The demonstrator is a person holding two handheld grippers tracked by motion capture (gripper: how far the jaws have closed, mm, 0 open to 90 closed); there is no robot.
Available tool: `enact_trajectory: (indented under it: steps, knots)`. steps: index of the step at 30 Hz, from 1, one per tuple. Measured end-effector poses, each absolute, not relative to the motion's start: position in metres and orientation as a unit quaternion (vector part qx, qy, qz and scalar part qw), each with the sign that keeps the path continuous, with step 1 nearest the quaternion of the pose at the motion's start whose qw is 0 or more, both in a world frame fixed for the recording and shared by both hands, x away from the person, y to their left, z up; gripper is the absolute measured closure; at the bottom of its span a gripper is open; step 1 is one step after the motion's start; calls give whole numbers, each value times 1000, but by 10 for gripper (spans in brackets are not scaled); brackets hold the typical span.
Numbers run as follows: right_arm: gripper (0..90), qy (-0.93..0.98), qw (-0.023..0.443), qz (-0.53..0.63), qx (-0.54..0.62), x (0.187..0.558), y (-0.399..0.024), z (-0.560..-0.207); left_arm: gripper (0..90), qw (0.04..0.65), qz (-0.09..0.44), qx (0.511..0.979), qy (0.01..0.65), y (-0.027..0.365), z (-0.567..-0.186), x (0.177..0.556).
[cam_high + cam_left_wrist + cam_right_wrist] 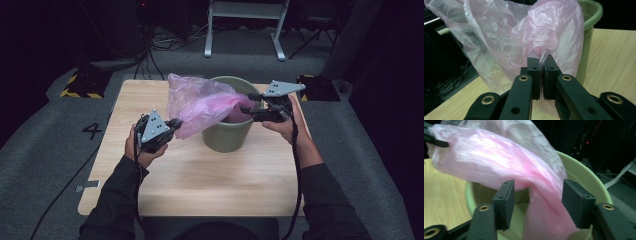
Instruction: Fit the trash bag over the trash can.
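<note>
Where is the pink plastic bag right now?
In the high view the pink plastic bag drapes over the left rim of the green bin at mid-table, one end hanging inside it, the other pinched by the left gripper.

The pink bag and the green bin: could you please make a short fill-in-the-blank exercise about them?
1. The left claw is ____ on the pink bag.
2. The right claw has its jaws ____, with the bag between them.
3. The green bin stands on a ____ table.
4. The bag hangs partly ____ the bin.

Missing words: shut; open; wooden; inside
</note>
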State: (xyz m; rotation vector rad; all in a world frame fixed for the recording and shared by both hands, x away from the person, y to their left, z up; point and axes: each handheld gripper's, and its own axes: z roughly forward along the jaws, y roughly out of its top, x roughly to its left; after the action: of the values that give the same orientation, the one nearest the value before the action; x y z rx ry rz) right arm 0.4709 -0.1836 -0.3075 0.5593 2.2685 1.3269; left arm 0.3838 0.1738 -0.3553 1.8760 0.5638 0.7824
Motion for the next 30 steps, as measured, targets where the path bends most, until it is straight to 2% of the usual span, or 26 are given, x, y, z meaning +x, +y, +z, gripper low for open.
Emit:
enact_trajectory:
  steps: [4, 9, 11, 13, 14, 15, 21, 25, 30]
  knots:
    - [547, 832, 232, 470, 184, 469, -170, -305, 863, 501, 331, 768, 223, 169, -350, 382]
    - [776, 850, 218, 443, 186, 476, -158, -312, 864, 509, 333, 763, 218, 163, -348, 380]
    - [813, 856, 209, 433, 191, 480, -156, -317, 865, 510, 334, 764, 212, 160, -348, 380]
    - [813, 859, 207, 426, 195, 482, -155, -319, 864, 513, 332, 763, 210, 158, -348, 380]
    - [761, 858, 205, 427, 201, 482, -156, -320, 864, 514, 330, 764, 208, 156, -348, 380]
    - [651, 854, 209, 429, 207, 482, -156, -320, 864, 512, 332, 765, 206, 155, -347, 380]
    - [388, 827, 227, 478, 190, 464, -163, -307, 864, 510, 330, 769, 197, 147, -346, 380]
    - [317, 818, 222, 508, 154, 449, -162, -296, 863, 510, 324, 774, 190, 140, -346, 381]
    - [269, 838, 225, 482, 120, 442, -139, -295, 861, 509, 319, 779, 176, 130, -345, 380]
